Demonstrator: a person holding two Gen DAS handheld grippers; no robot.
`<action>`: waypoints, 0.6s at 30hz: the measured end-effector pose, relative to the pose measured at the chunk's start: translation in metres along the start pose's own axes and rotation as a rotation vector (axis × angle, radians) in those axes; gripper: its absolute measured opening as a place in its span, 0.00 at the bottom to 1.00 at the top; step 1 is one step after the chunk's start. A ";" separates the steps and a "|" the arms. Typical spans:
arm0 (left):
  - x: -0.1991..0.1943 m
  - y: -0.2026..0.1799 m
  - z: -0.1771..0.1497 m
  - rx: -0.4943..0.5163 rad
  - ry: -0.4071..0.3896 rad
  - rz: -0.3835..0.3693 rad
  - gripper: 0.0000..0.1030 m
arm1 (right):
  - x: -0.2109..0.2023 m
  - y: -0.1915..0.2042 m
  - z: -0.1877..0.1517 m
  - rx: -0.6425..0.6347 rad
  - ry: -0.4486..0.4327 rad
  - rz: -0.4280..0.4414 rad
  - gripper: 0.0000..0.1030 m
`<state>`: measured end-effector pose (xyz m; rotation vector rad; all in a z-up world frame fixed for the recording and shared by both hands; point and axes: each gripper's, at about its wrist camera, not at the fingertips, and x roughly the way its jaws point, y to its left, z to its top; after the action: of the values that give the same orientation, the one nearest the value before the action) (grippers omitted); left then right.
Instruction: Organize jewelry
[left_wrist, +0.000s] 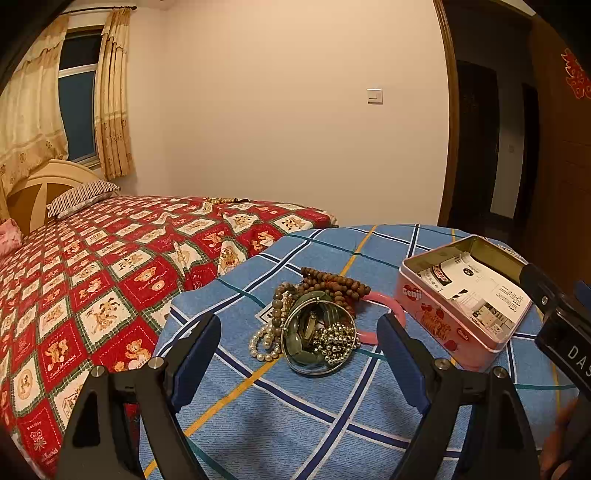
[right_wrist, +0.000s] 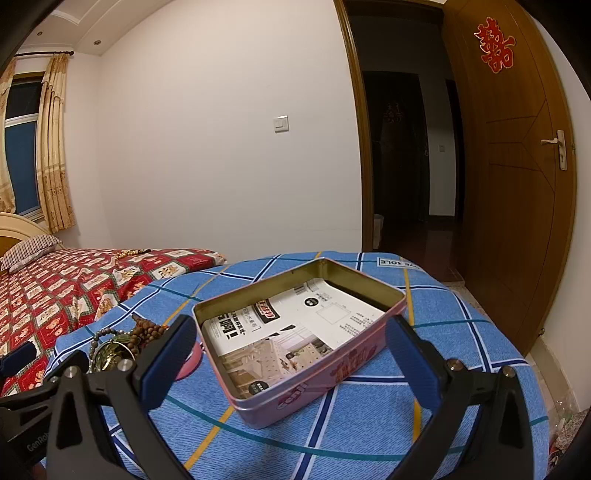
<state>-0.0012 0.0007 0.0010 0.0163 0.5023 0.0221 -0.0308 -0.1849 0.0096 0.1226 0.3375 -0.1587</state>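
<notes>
On the blue plaid cloth covering the counter (left_wrist: 280, 413), a tangled jewelry pile (left_wrist: 314, 325) lies just left of the open pink tin (left_wrist: 443, 317). Brown wooden beads, a pearl bracelet (left_wrist: 264, 341), a silver bangle, green stones and a gold bead chain are heaped together, with a pink ring (left_wrist: 384, 317) partly beneath them, touching the tin's side. The left gripper (left_wrist: 299, 354) hovers short of the pile, jaws apart and empty. The right gripper (right_wrist: 291, 354) faces the tin, jaws wide apart, holding nothing. Because the strands interlock, lifting one piece would likely drag others and scatter them; loose cloth may bunch under a low approach.
</notes>
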 end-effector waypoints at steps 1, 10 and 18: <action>0.000 0.000 0.000 0.000 -0.001 0.000 0.84 | 0.000 0.000 0.000 0.000 0.000 0.000 1.00; -0.001 -0.001 -0.001 0.000 -0.002 0.001 0.84 | 0.000 0.000 0.000 0.000 0.001 0.000 1.00; -0.001 -0.001 0.000 0.002 -0.003 0.002 0.84 | 0.000 0.000 0.000 -0.001 0.001 0.000 1.00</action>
<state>-0.0025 -0.0003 0.0013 0.0185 0.4993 0.0233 -0.0310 -0.1853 0.0100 0.1219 0.3384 -0.1584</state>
